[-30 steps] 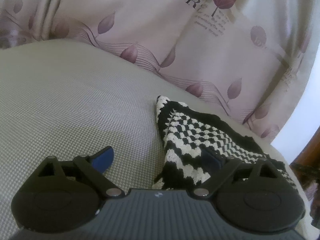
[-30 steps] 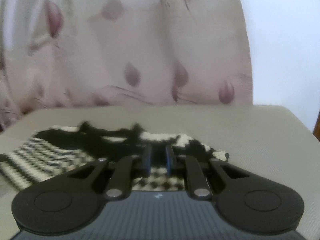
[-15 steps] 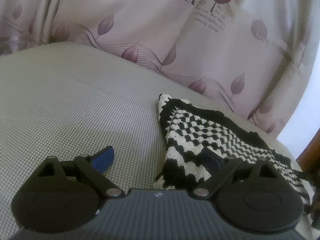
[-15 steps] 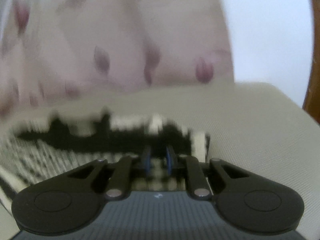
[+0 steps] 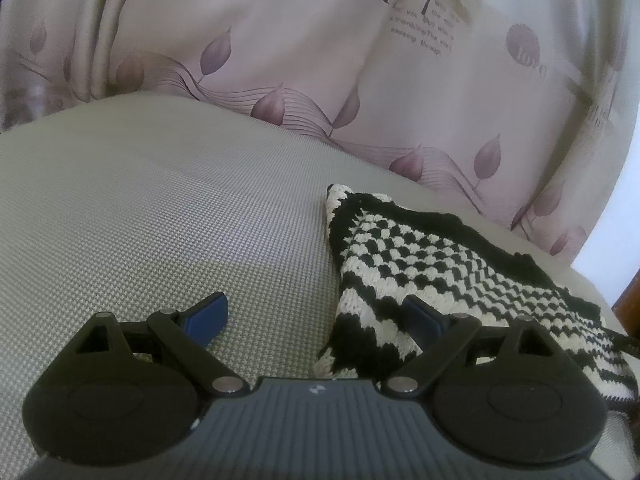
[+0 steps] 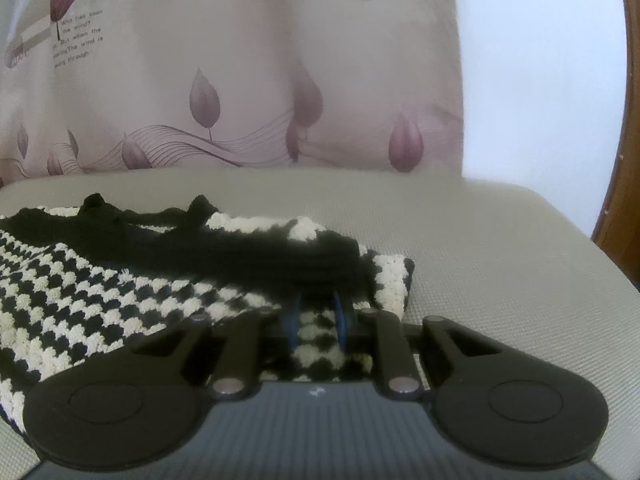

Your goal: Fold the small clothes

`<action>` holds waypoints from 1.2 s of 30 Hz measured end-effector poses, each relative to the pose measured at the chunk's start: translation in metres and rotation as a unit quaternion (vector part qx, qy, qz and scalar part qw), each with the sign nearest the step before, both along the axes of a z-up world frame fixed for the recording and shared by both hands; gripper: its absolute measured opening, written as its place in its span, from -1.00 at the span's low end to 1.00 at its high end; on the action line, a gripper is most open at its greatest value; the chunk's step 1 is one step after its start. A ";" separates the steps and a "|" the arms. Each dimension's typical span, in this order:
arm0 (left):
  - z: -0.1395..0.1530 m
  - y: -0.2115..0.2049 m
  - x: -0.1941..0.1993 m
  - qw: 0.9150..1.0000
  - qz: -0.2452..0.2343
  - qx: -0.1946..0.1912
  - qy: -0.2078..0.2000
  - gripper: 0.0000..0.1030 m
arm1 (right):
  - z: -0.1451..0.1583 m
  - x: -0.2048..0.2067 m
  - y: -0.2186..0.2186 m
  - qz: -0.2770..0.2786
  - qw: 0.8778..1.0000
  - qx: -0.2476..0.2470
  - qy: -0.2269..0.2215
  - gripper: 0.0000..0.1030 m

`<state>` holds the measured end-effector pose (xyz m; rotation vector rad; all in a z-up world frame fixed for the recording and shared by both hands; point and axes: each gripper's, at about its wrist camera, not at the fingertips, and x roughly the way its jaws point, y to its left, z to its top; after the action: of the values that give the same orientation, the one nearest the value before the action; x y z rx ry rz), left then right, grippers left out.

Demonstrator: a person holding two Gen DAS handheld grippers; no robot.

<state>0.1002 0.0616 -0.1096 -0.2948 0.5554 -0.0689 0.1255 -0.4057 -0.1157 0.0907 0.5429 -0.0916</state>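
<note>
A black-and-white knitted garment (image 5: 420,248) lies on a grey woven cushion (image 5: 160,220). My left gripper (image 5: 316,308) is open wide and low over the garment's near left corner. Its right finger (image 5: 420,316) rests over the knit and its left finger (image 5: 208,314) is over bare cushion. In the right wrist view the garment (image 6: 120,300) has a black edge (image 6: 260,256) folded over onto its checked part. My right gripper (image 6: 318,312) sits at that fold, its jaws a narrow gap apart and opening, with knit still between the blue pads (image 6: 294,320).
A pale curtain (image 5: 320,60) with purple leaf prints hangs right behind the cushion. The cushion's right edge (image 6: 580,248) drops off near a brown wooden frame (image 6: 616,200). Bare cushion spreads to the garment's left and right.
My right gripper has sunk with the black edge, which now lies on the checked part, and its pads have parted slightly. The left gripper stays put, only tilting a little.
</note>
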 end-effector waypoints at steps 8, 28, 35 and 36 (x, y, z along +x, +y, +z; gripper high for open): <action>0.001 -0.005 0.001 1.000 0.003 0.021 0.007 0.79 | 0.000 -0.001 -0.003 0.000 1.000 0.012 -0.001 -0.64; 0.024 0.021 0.047 0.991 -0.129 -0.025 0.016 0.71 | 0.000 0.000 0.005 -0.008 1.000 -0.028 0.000 -0.54; 0.013 0.017 0.115 0.967 -0.231 -0.042 0.096 0.53 | 0.001 -0.001 0.008 -0.010 0.999 -0.040 0.000 -0.53; 0.012 0.014 0.120 0.965 -0.242 -0.038 0.091 0.53 | 0.001 -0.001 0.008 -0.010 0.999 -0.042 0.000 -0.53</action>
<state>0.2198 0.0759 -0.0976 -0.2356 0.8000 -0.5423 0.1247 -0.3976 -0.1145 0.0147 0.5378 -0.1340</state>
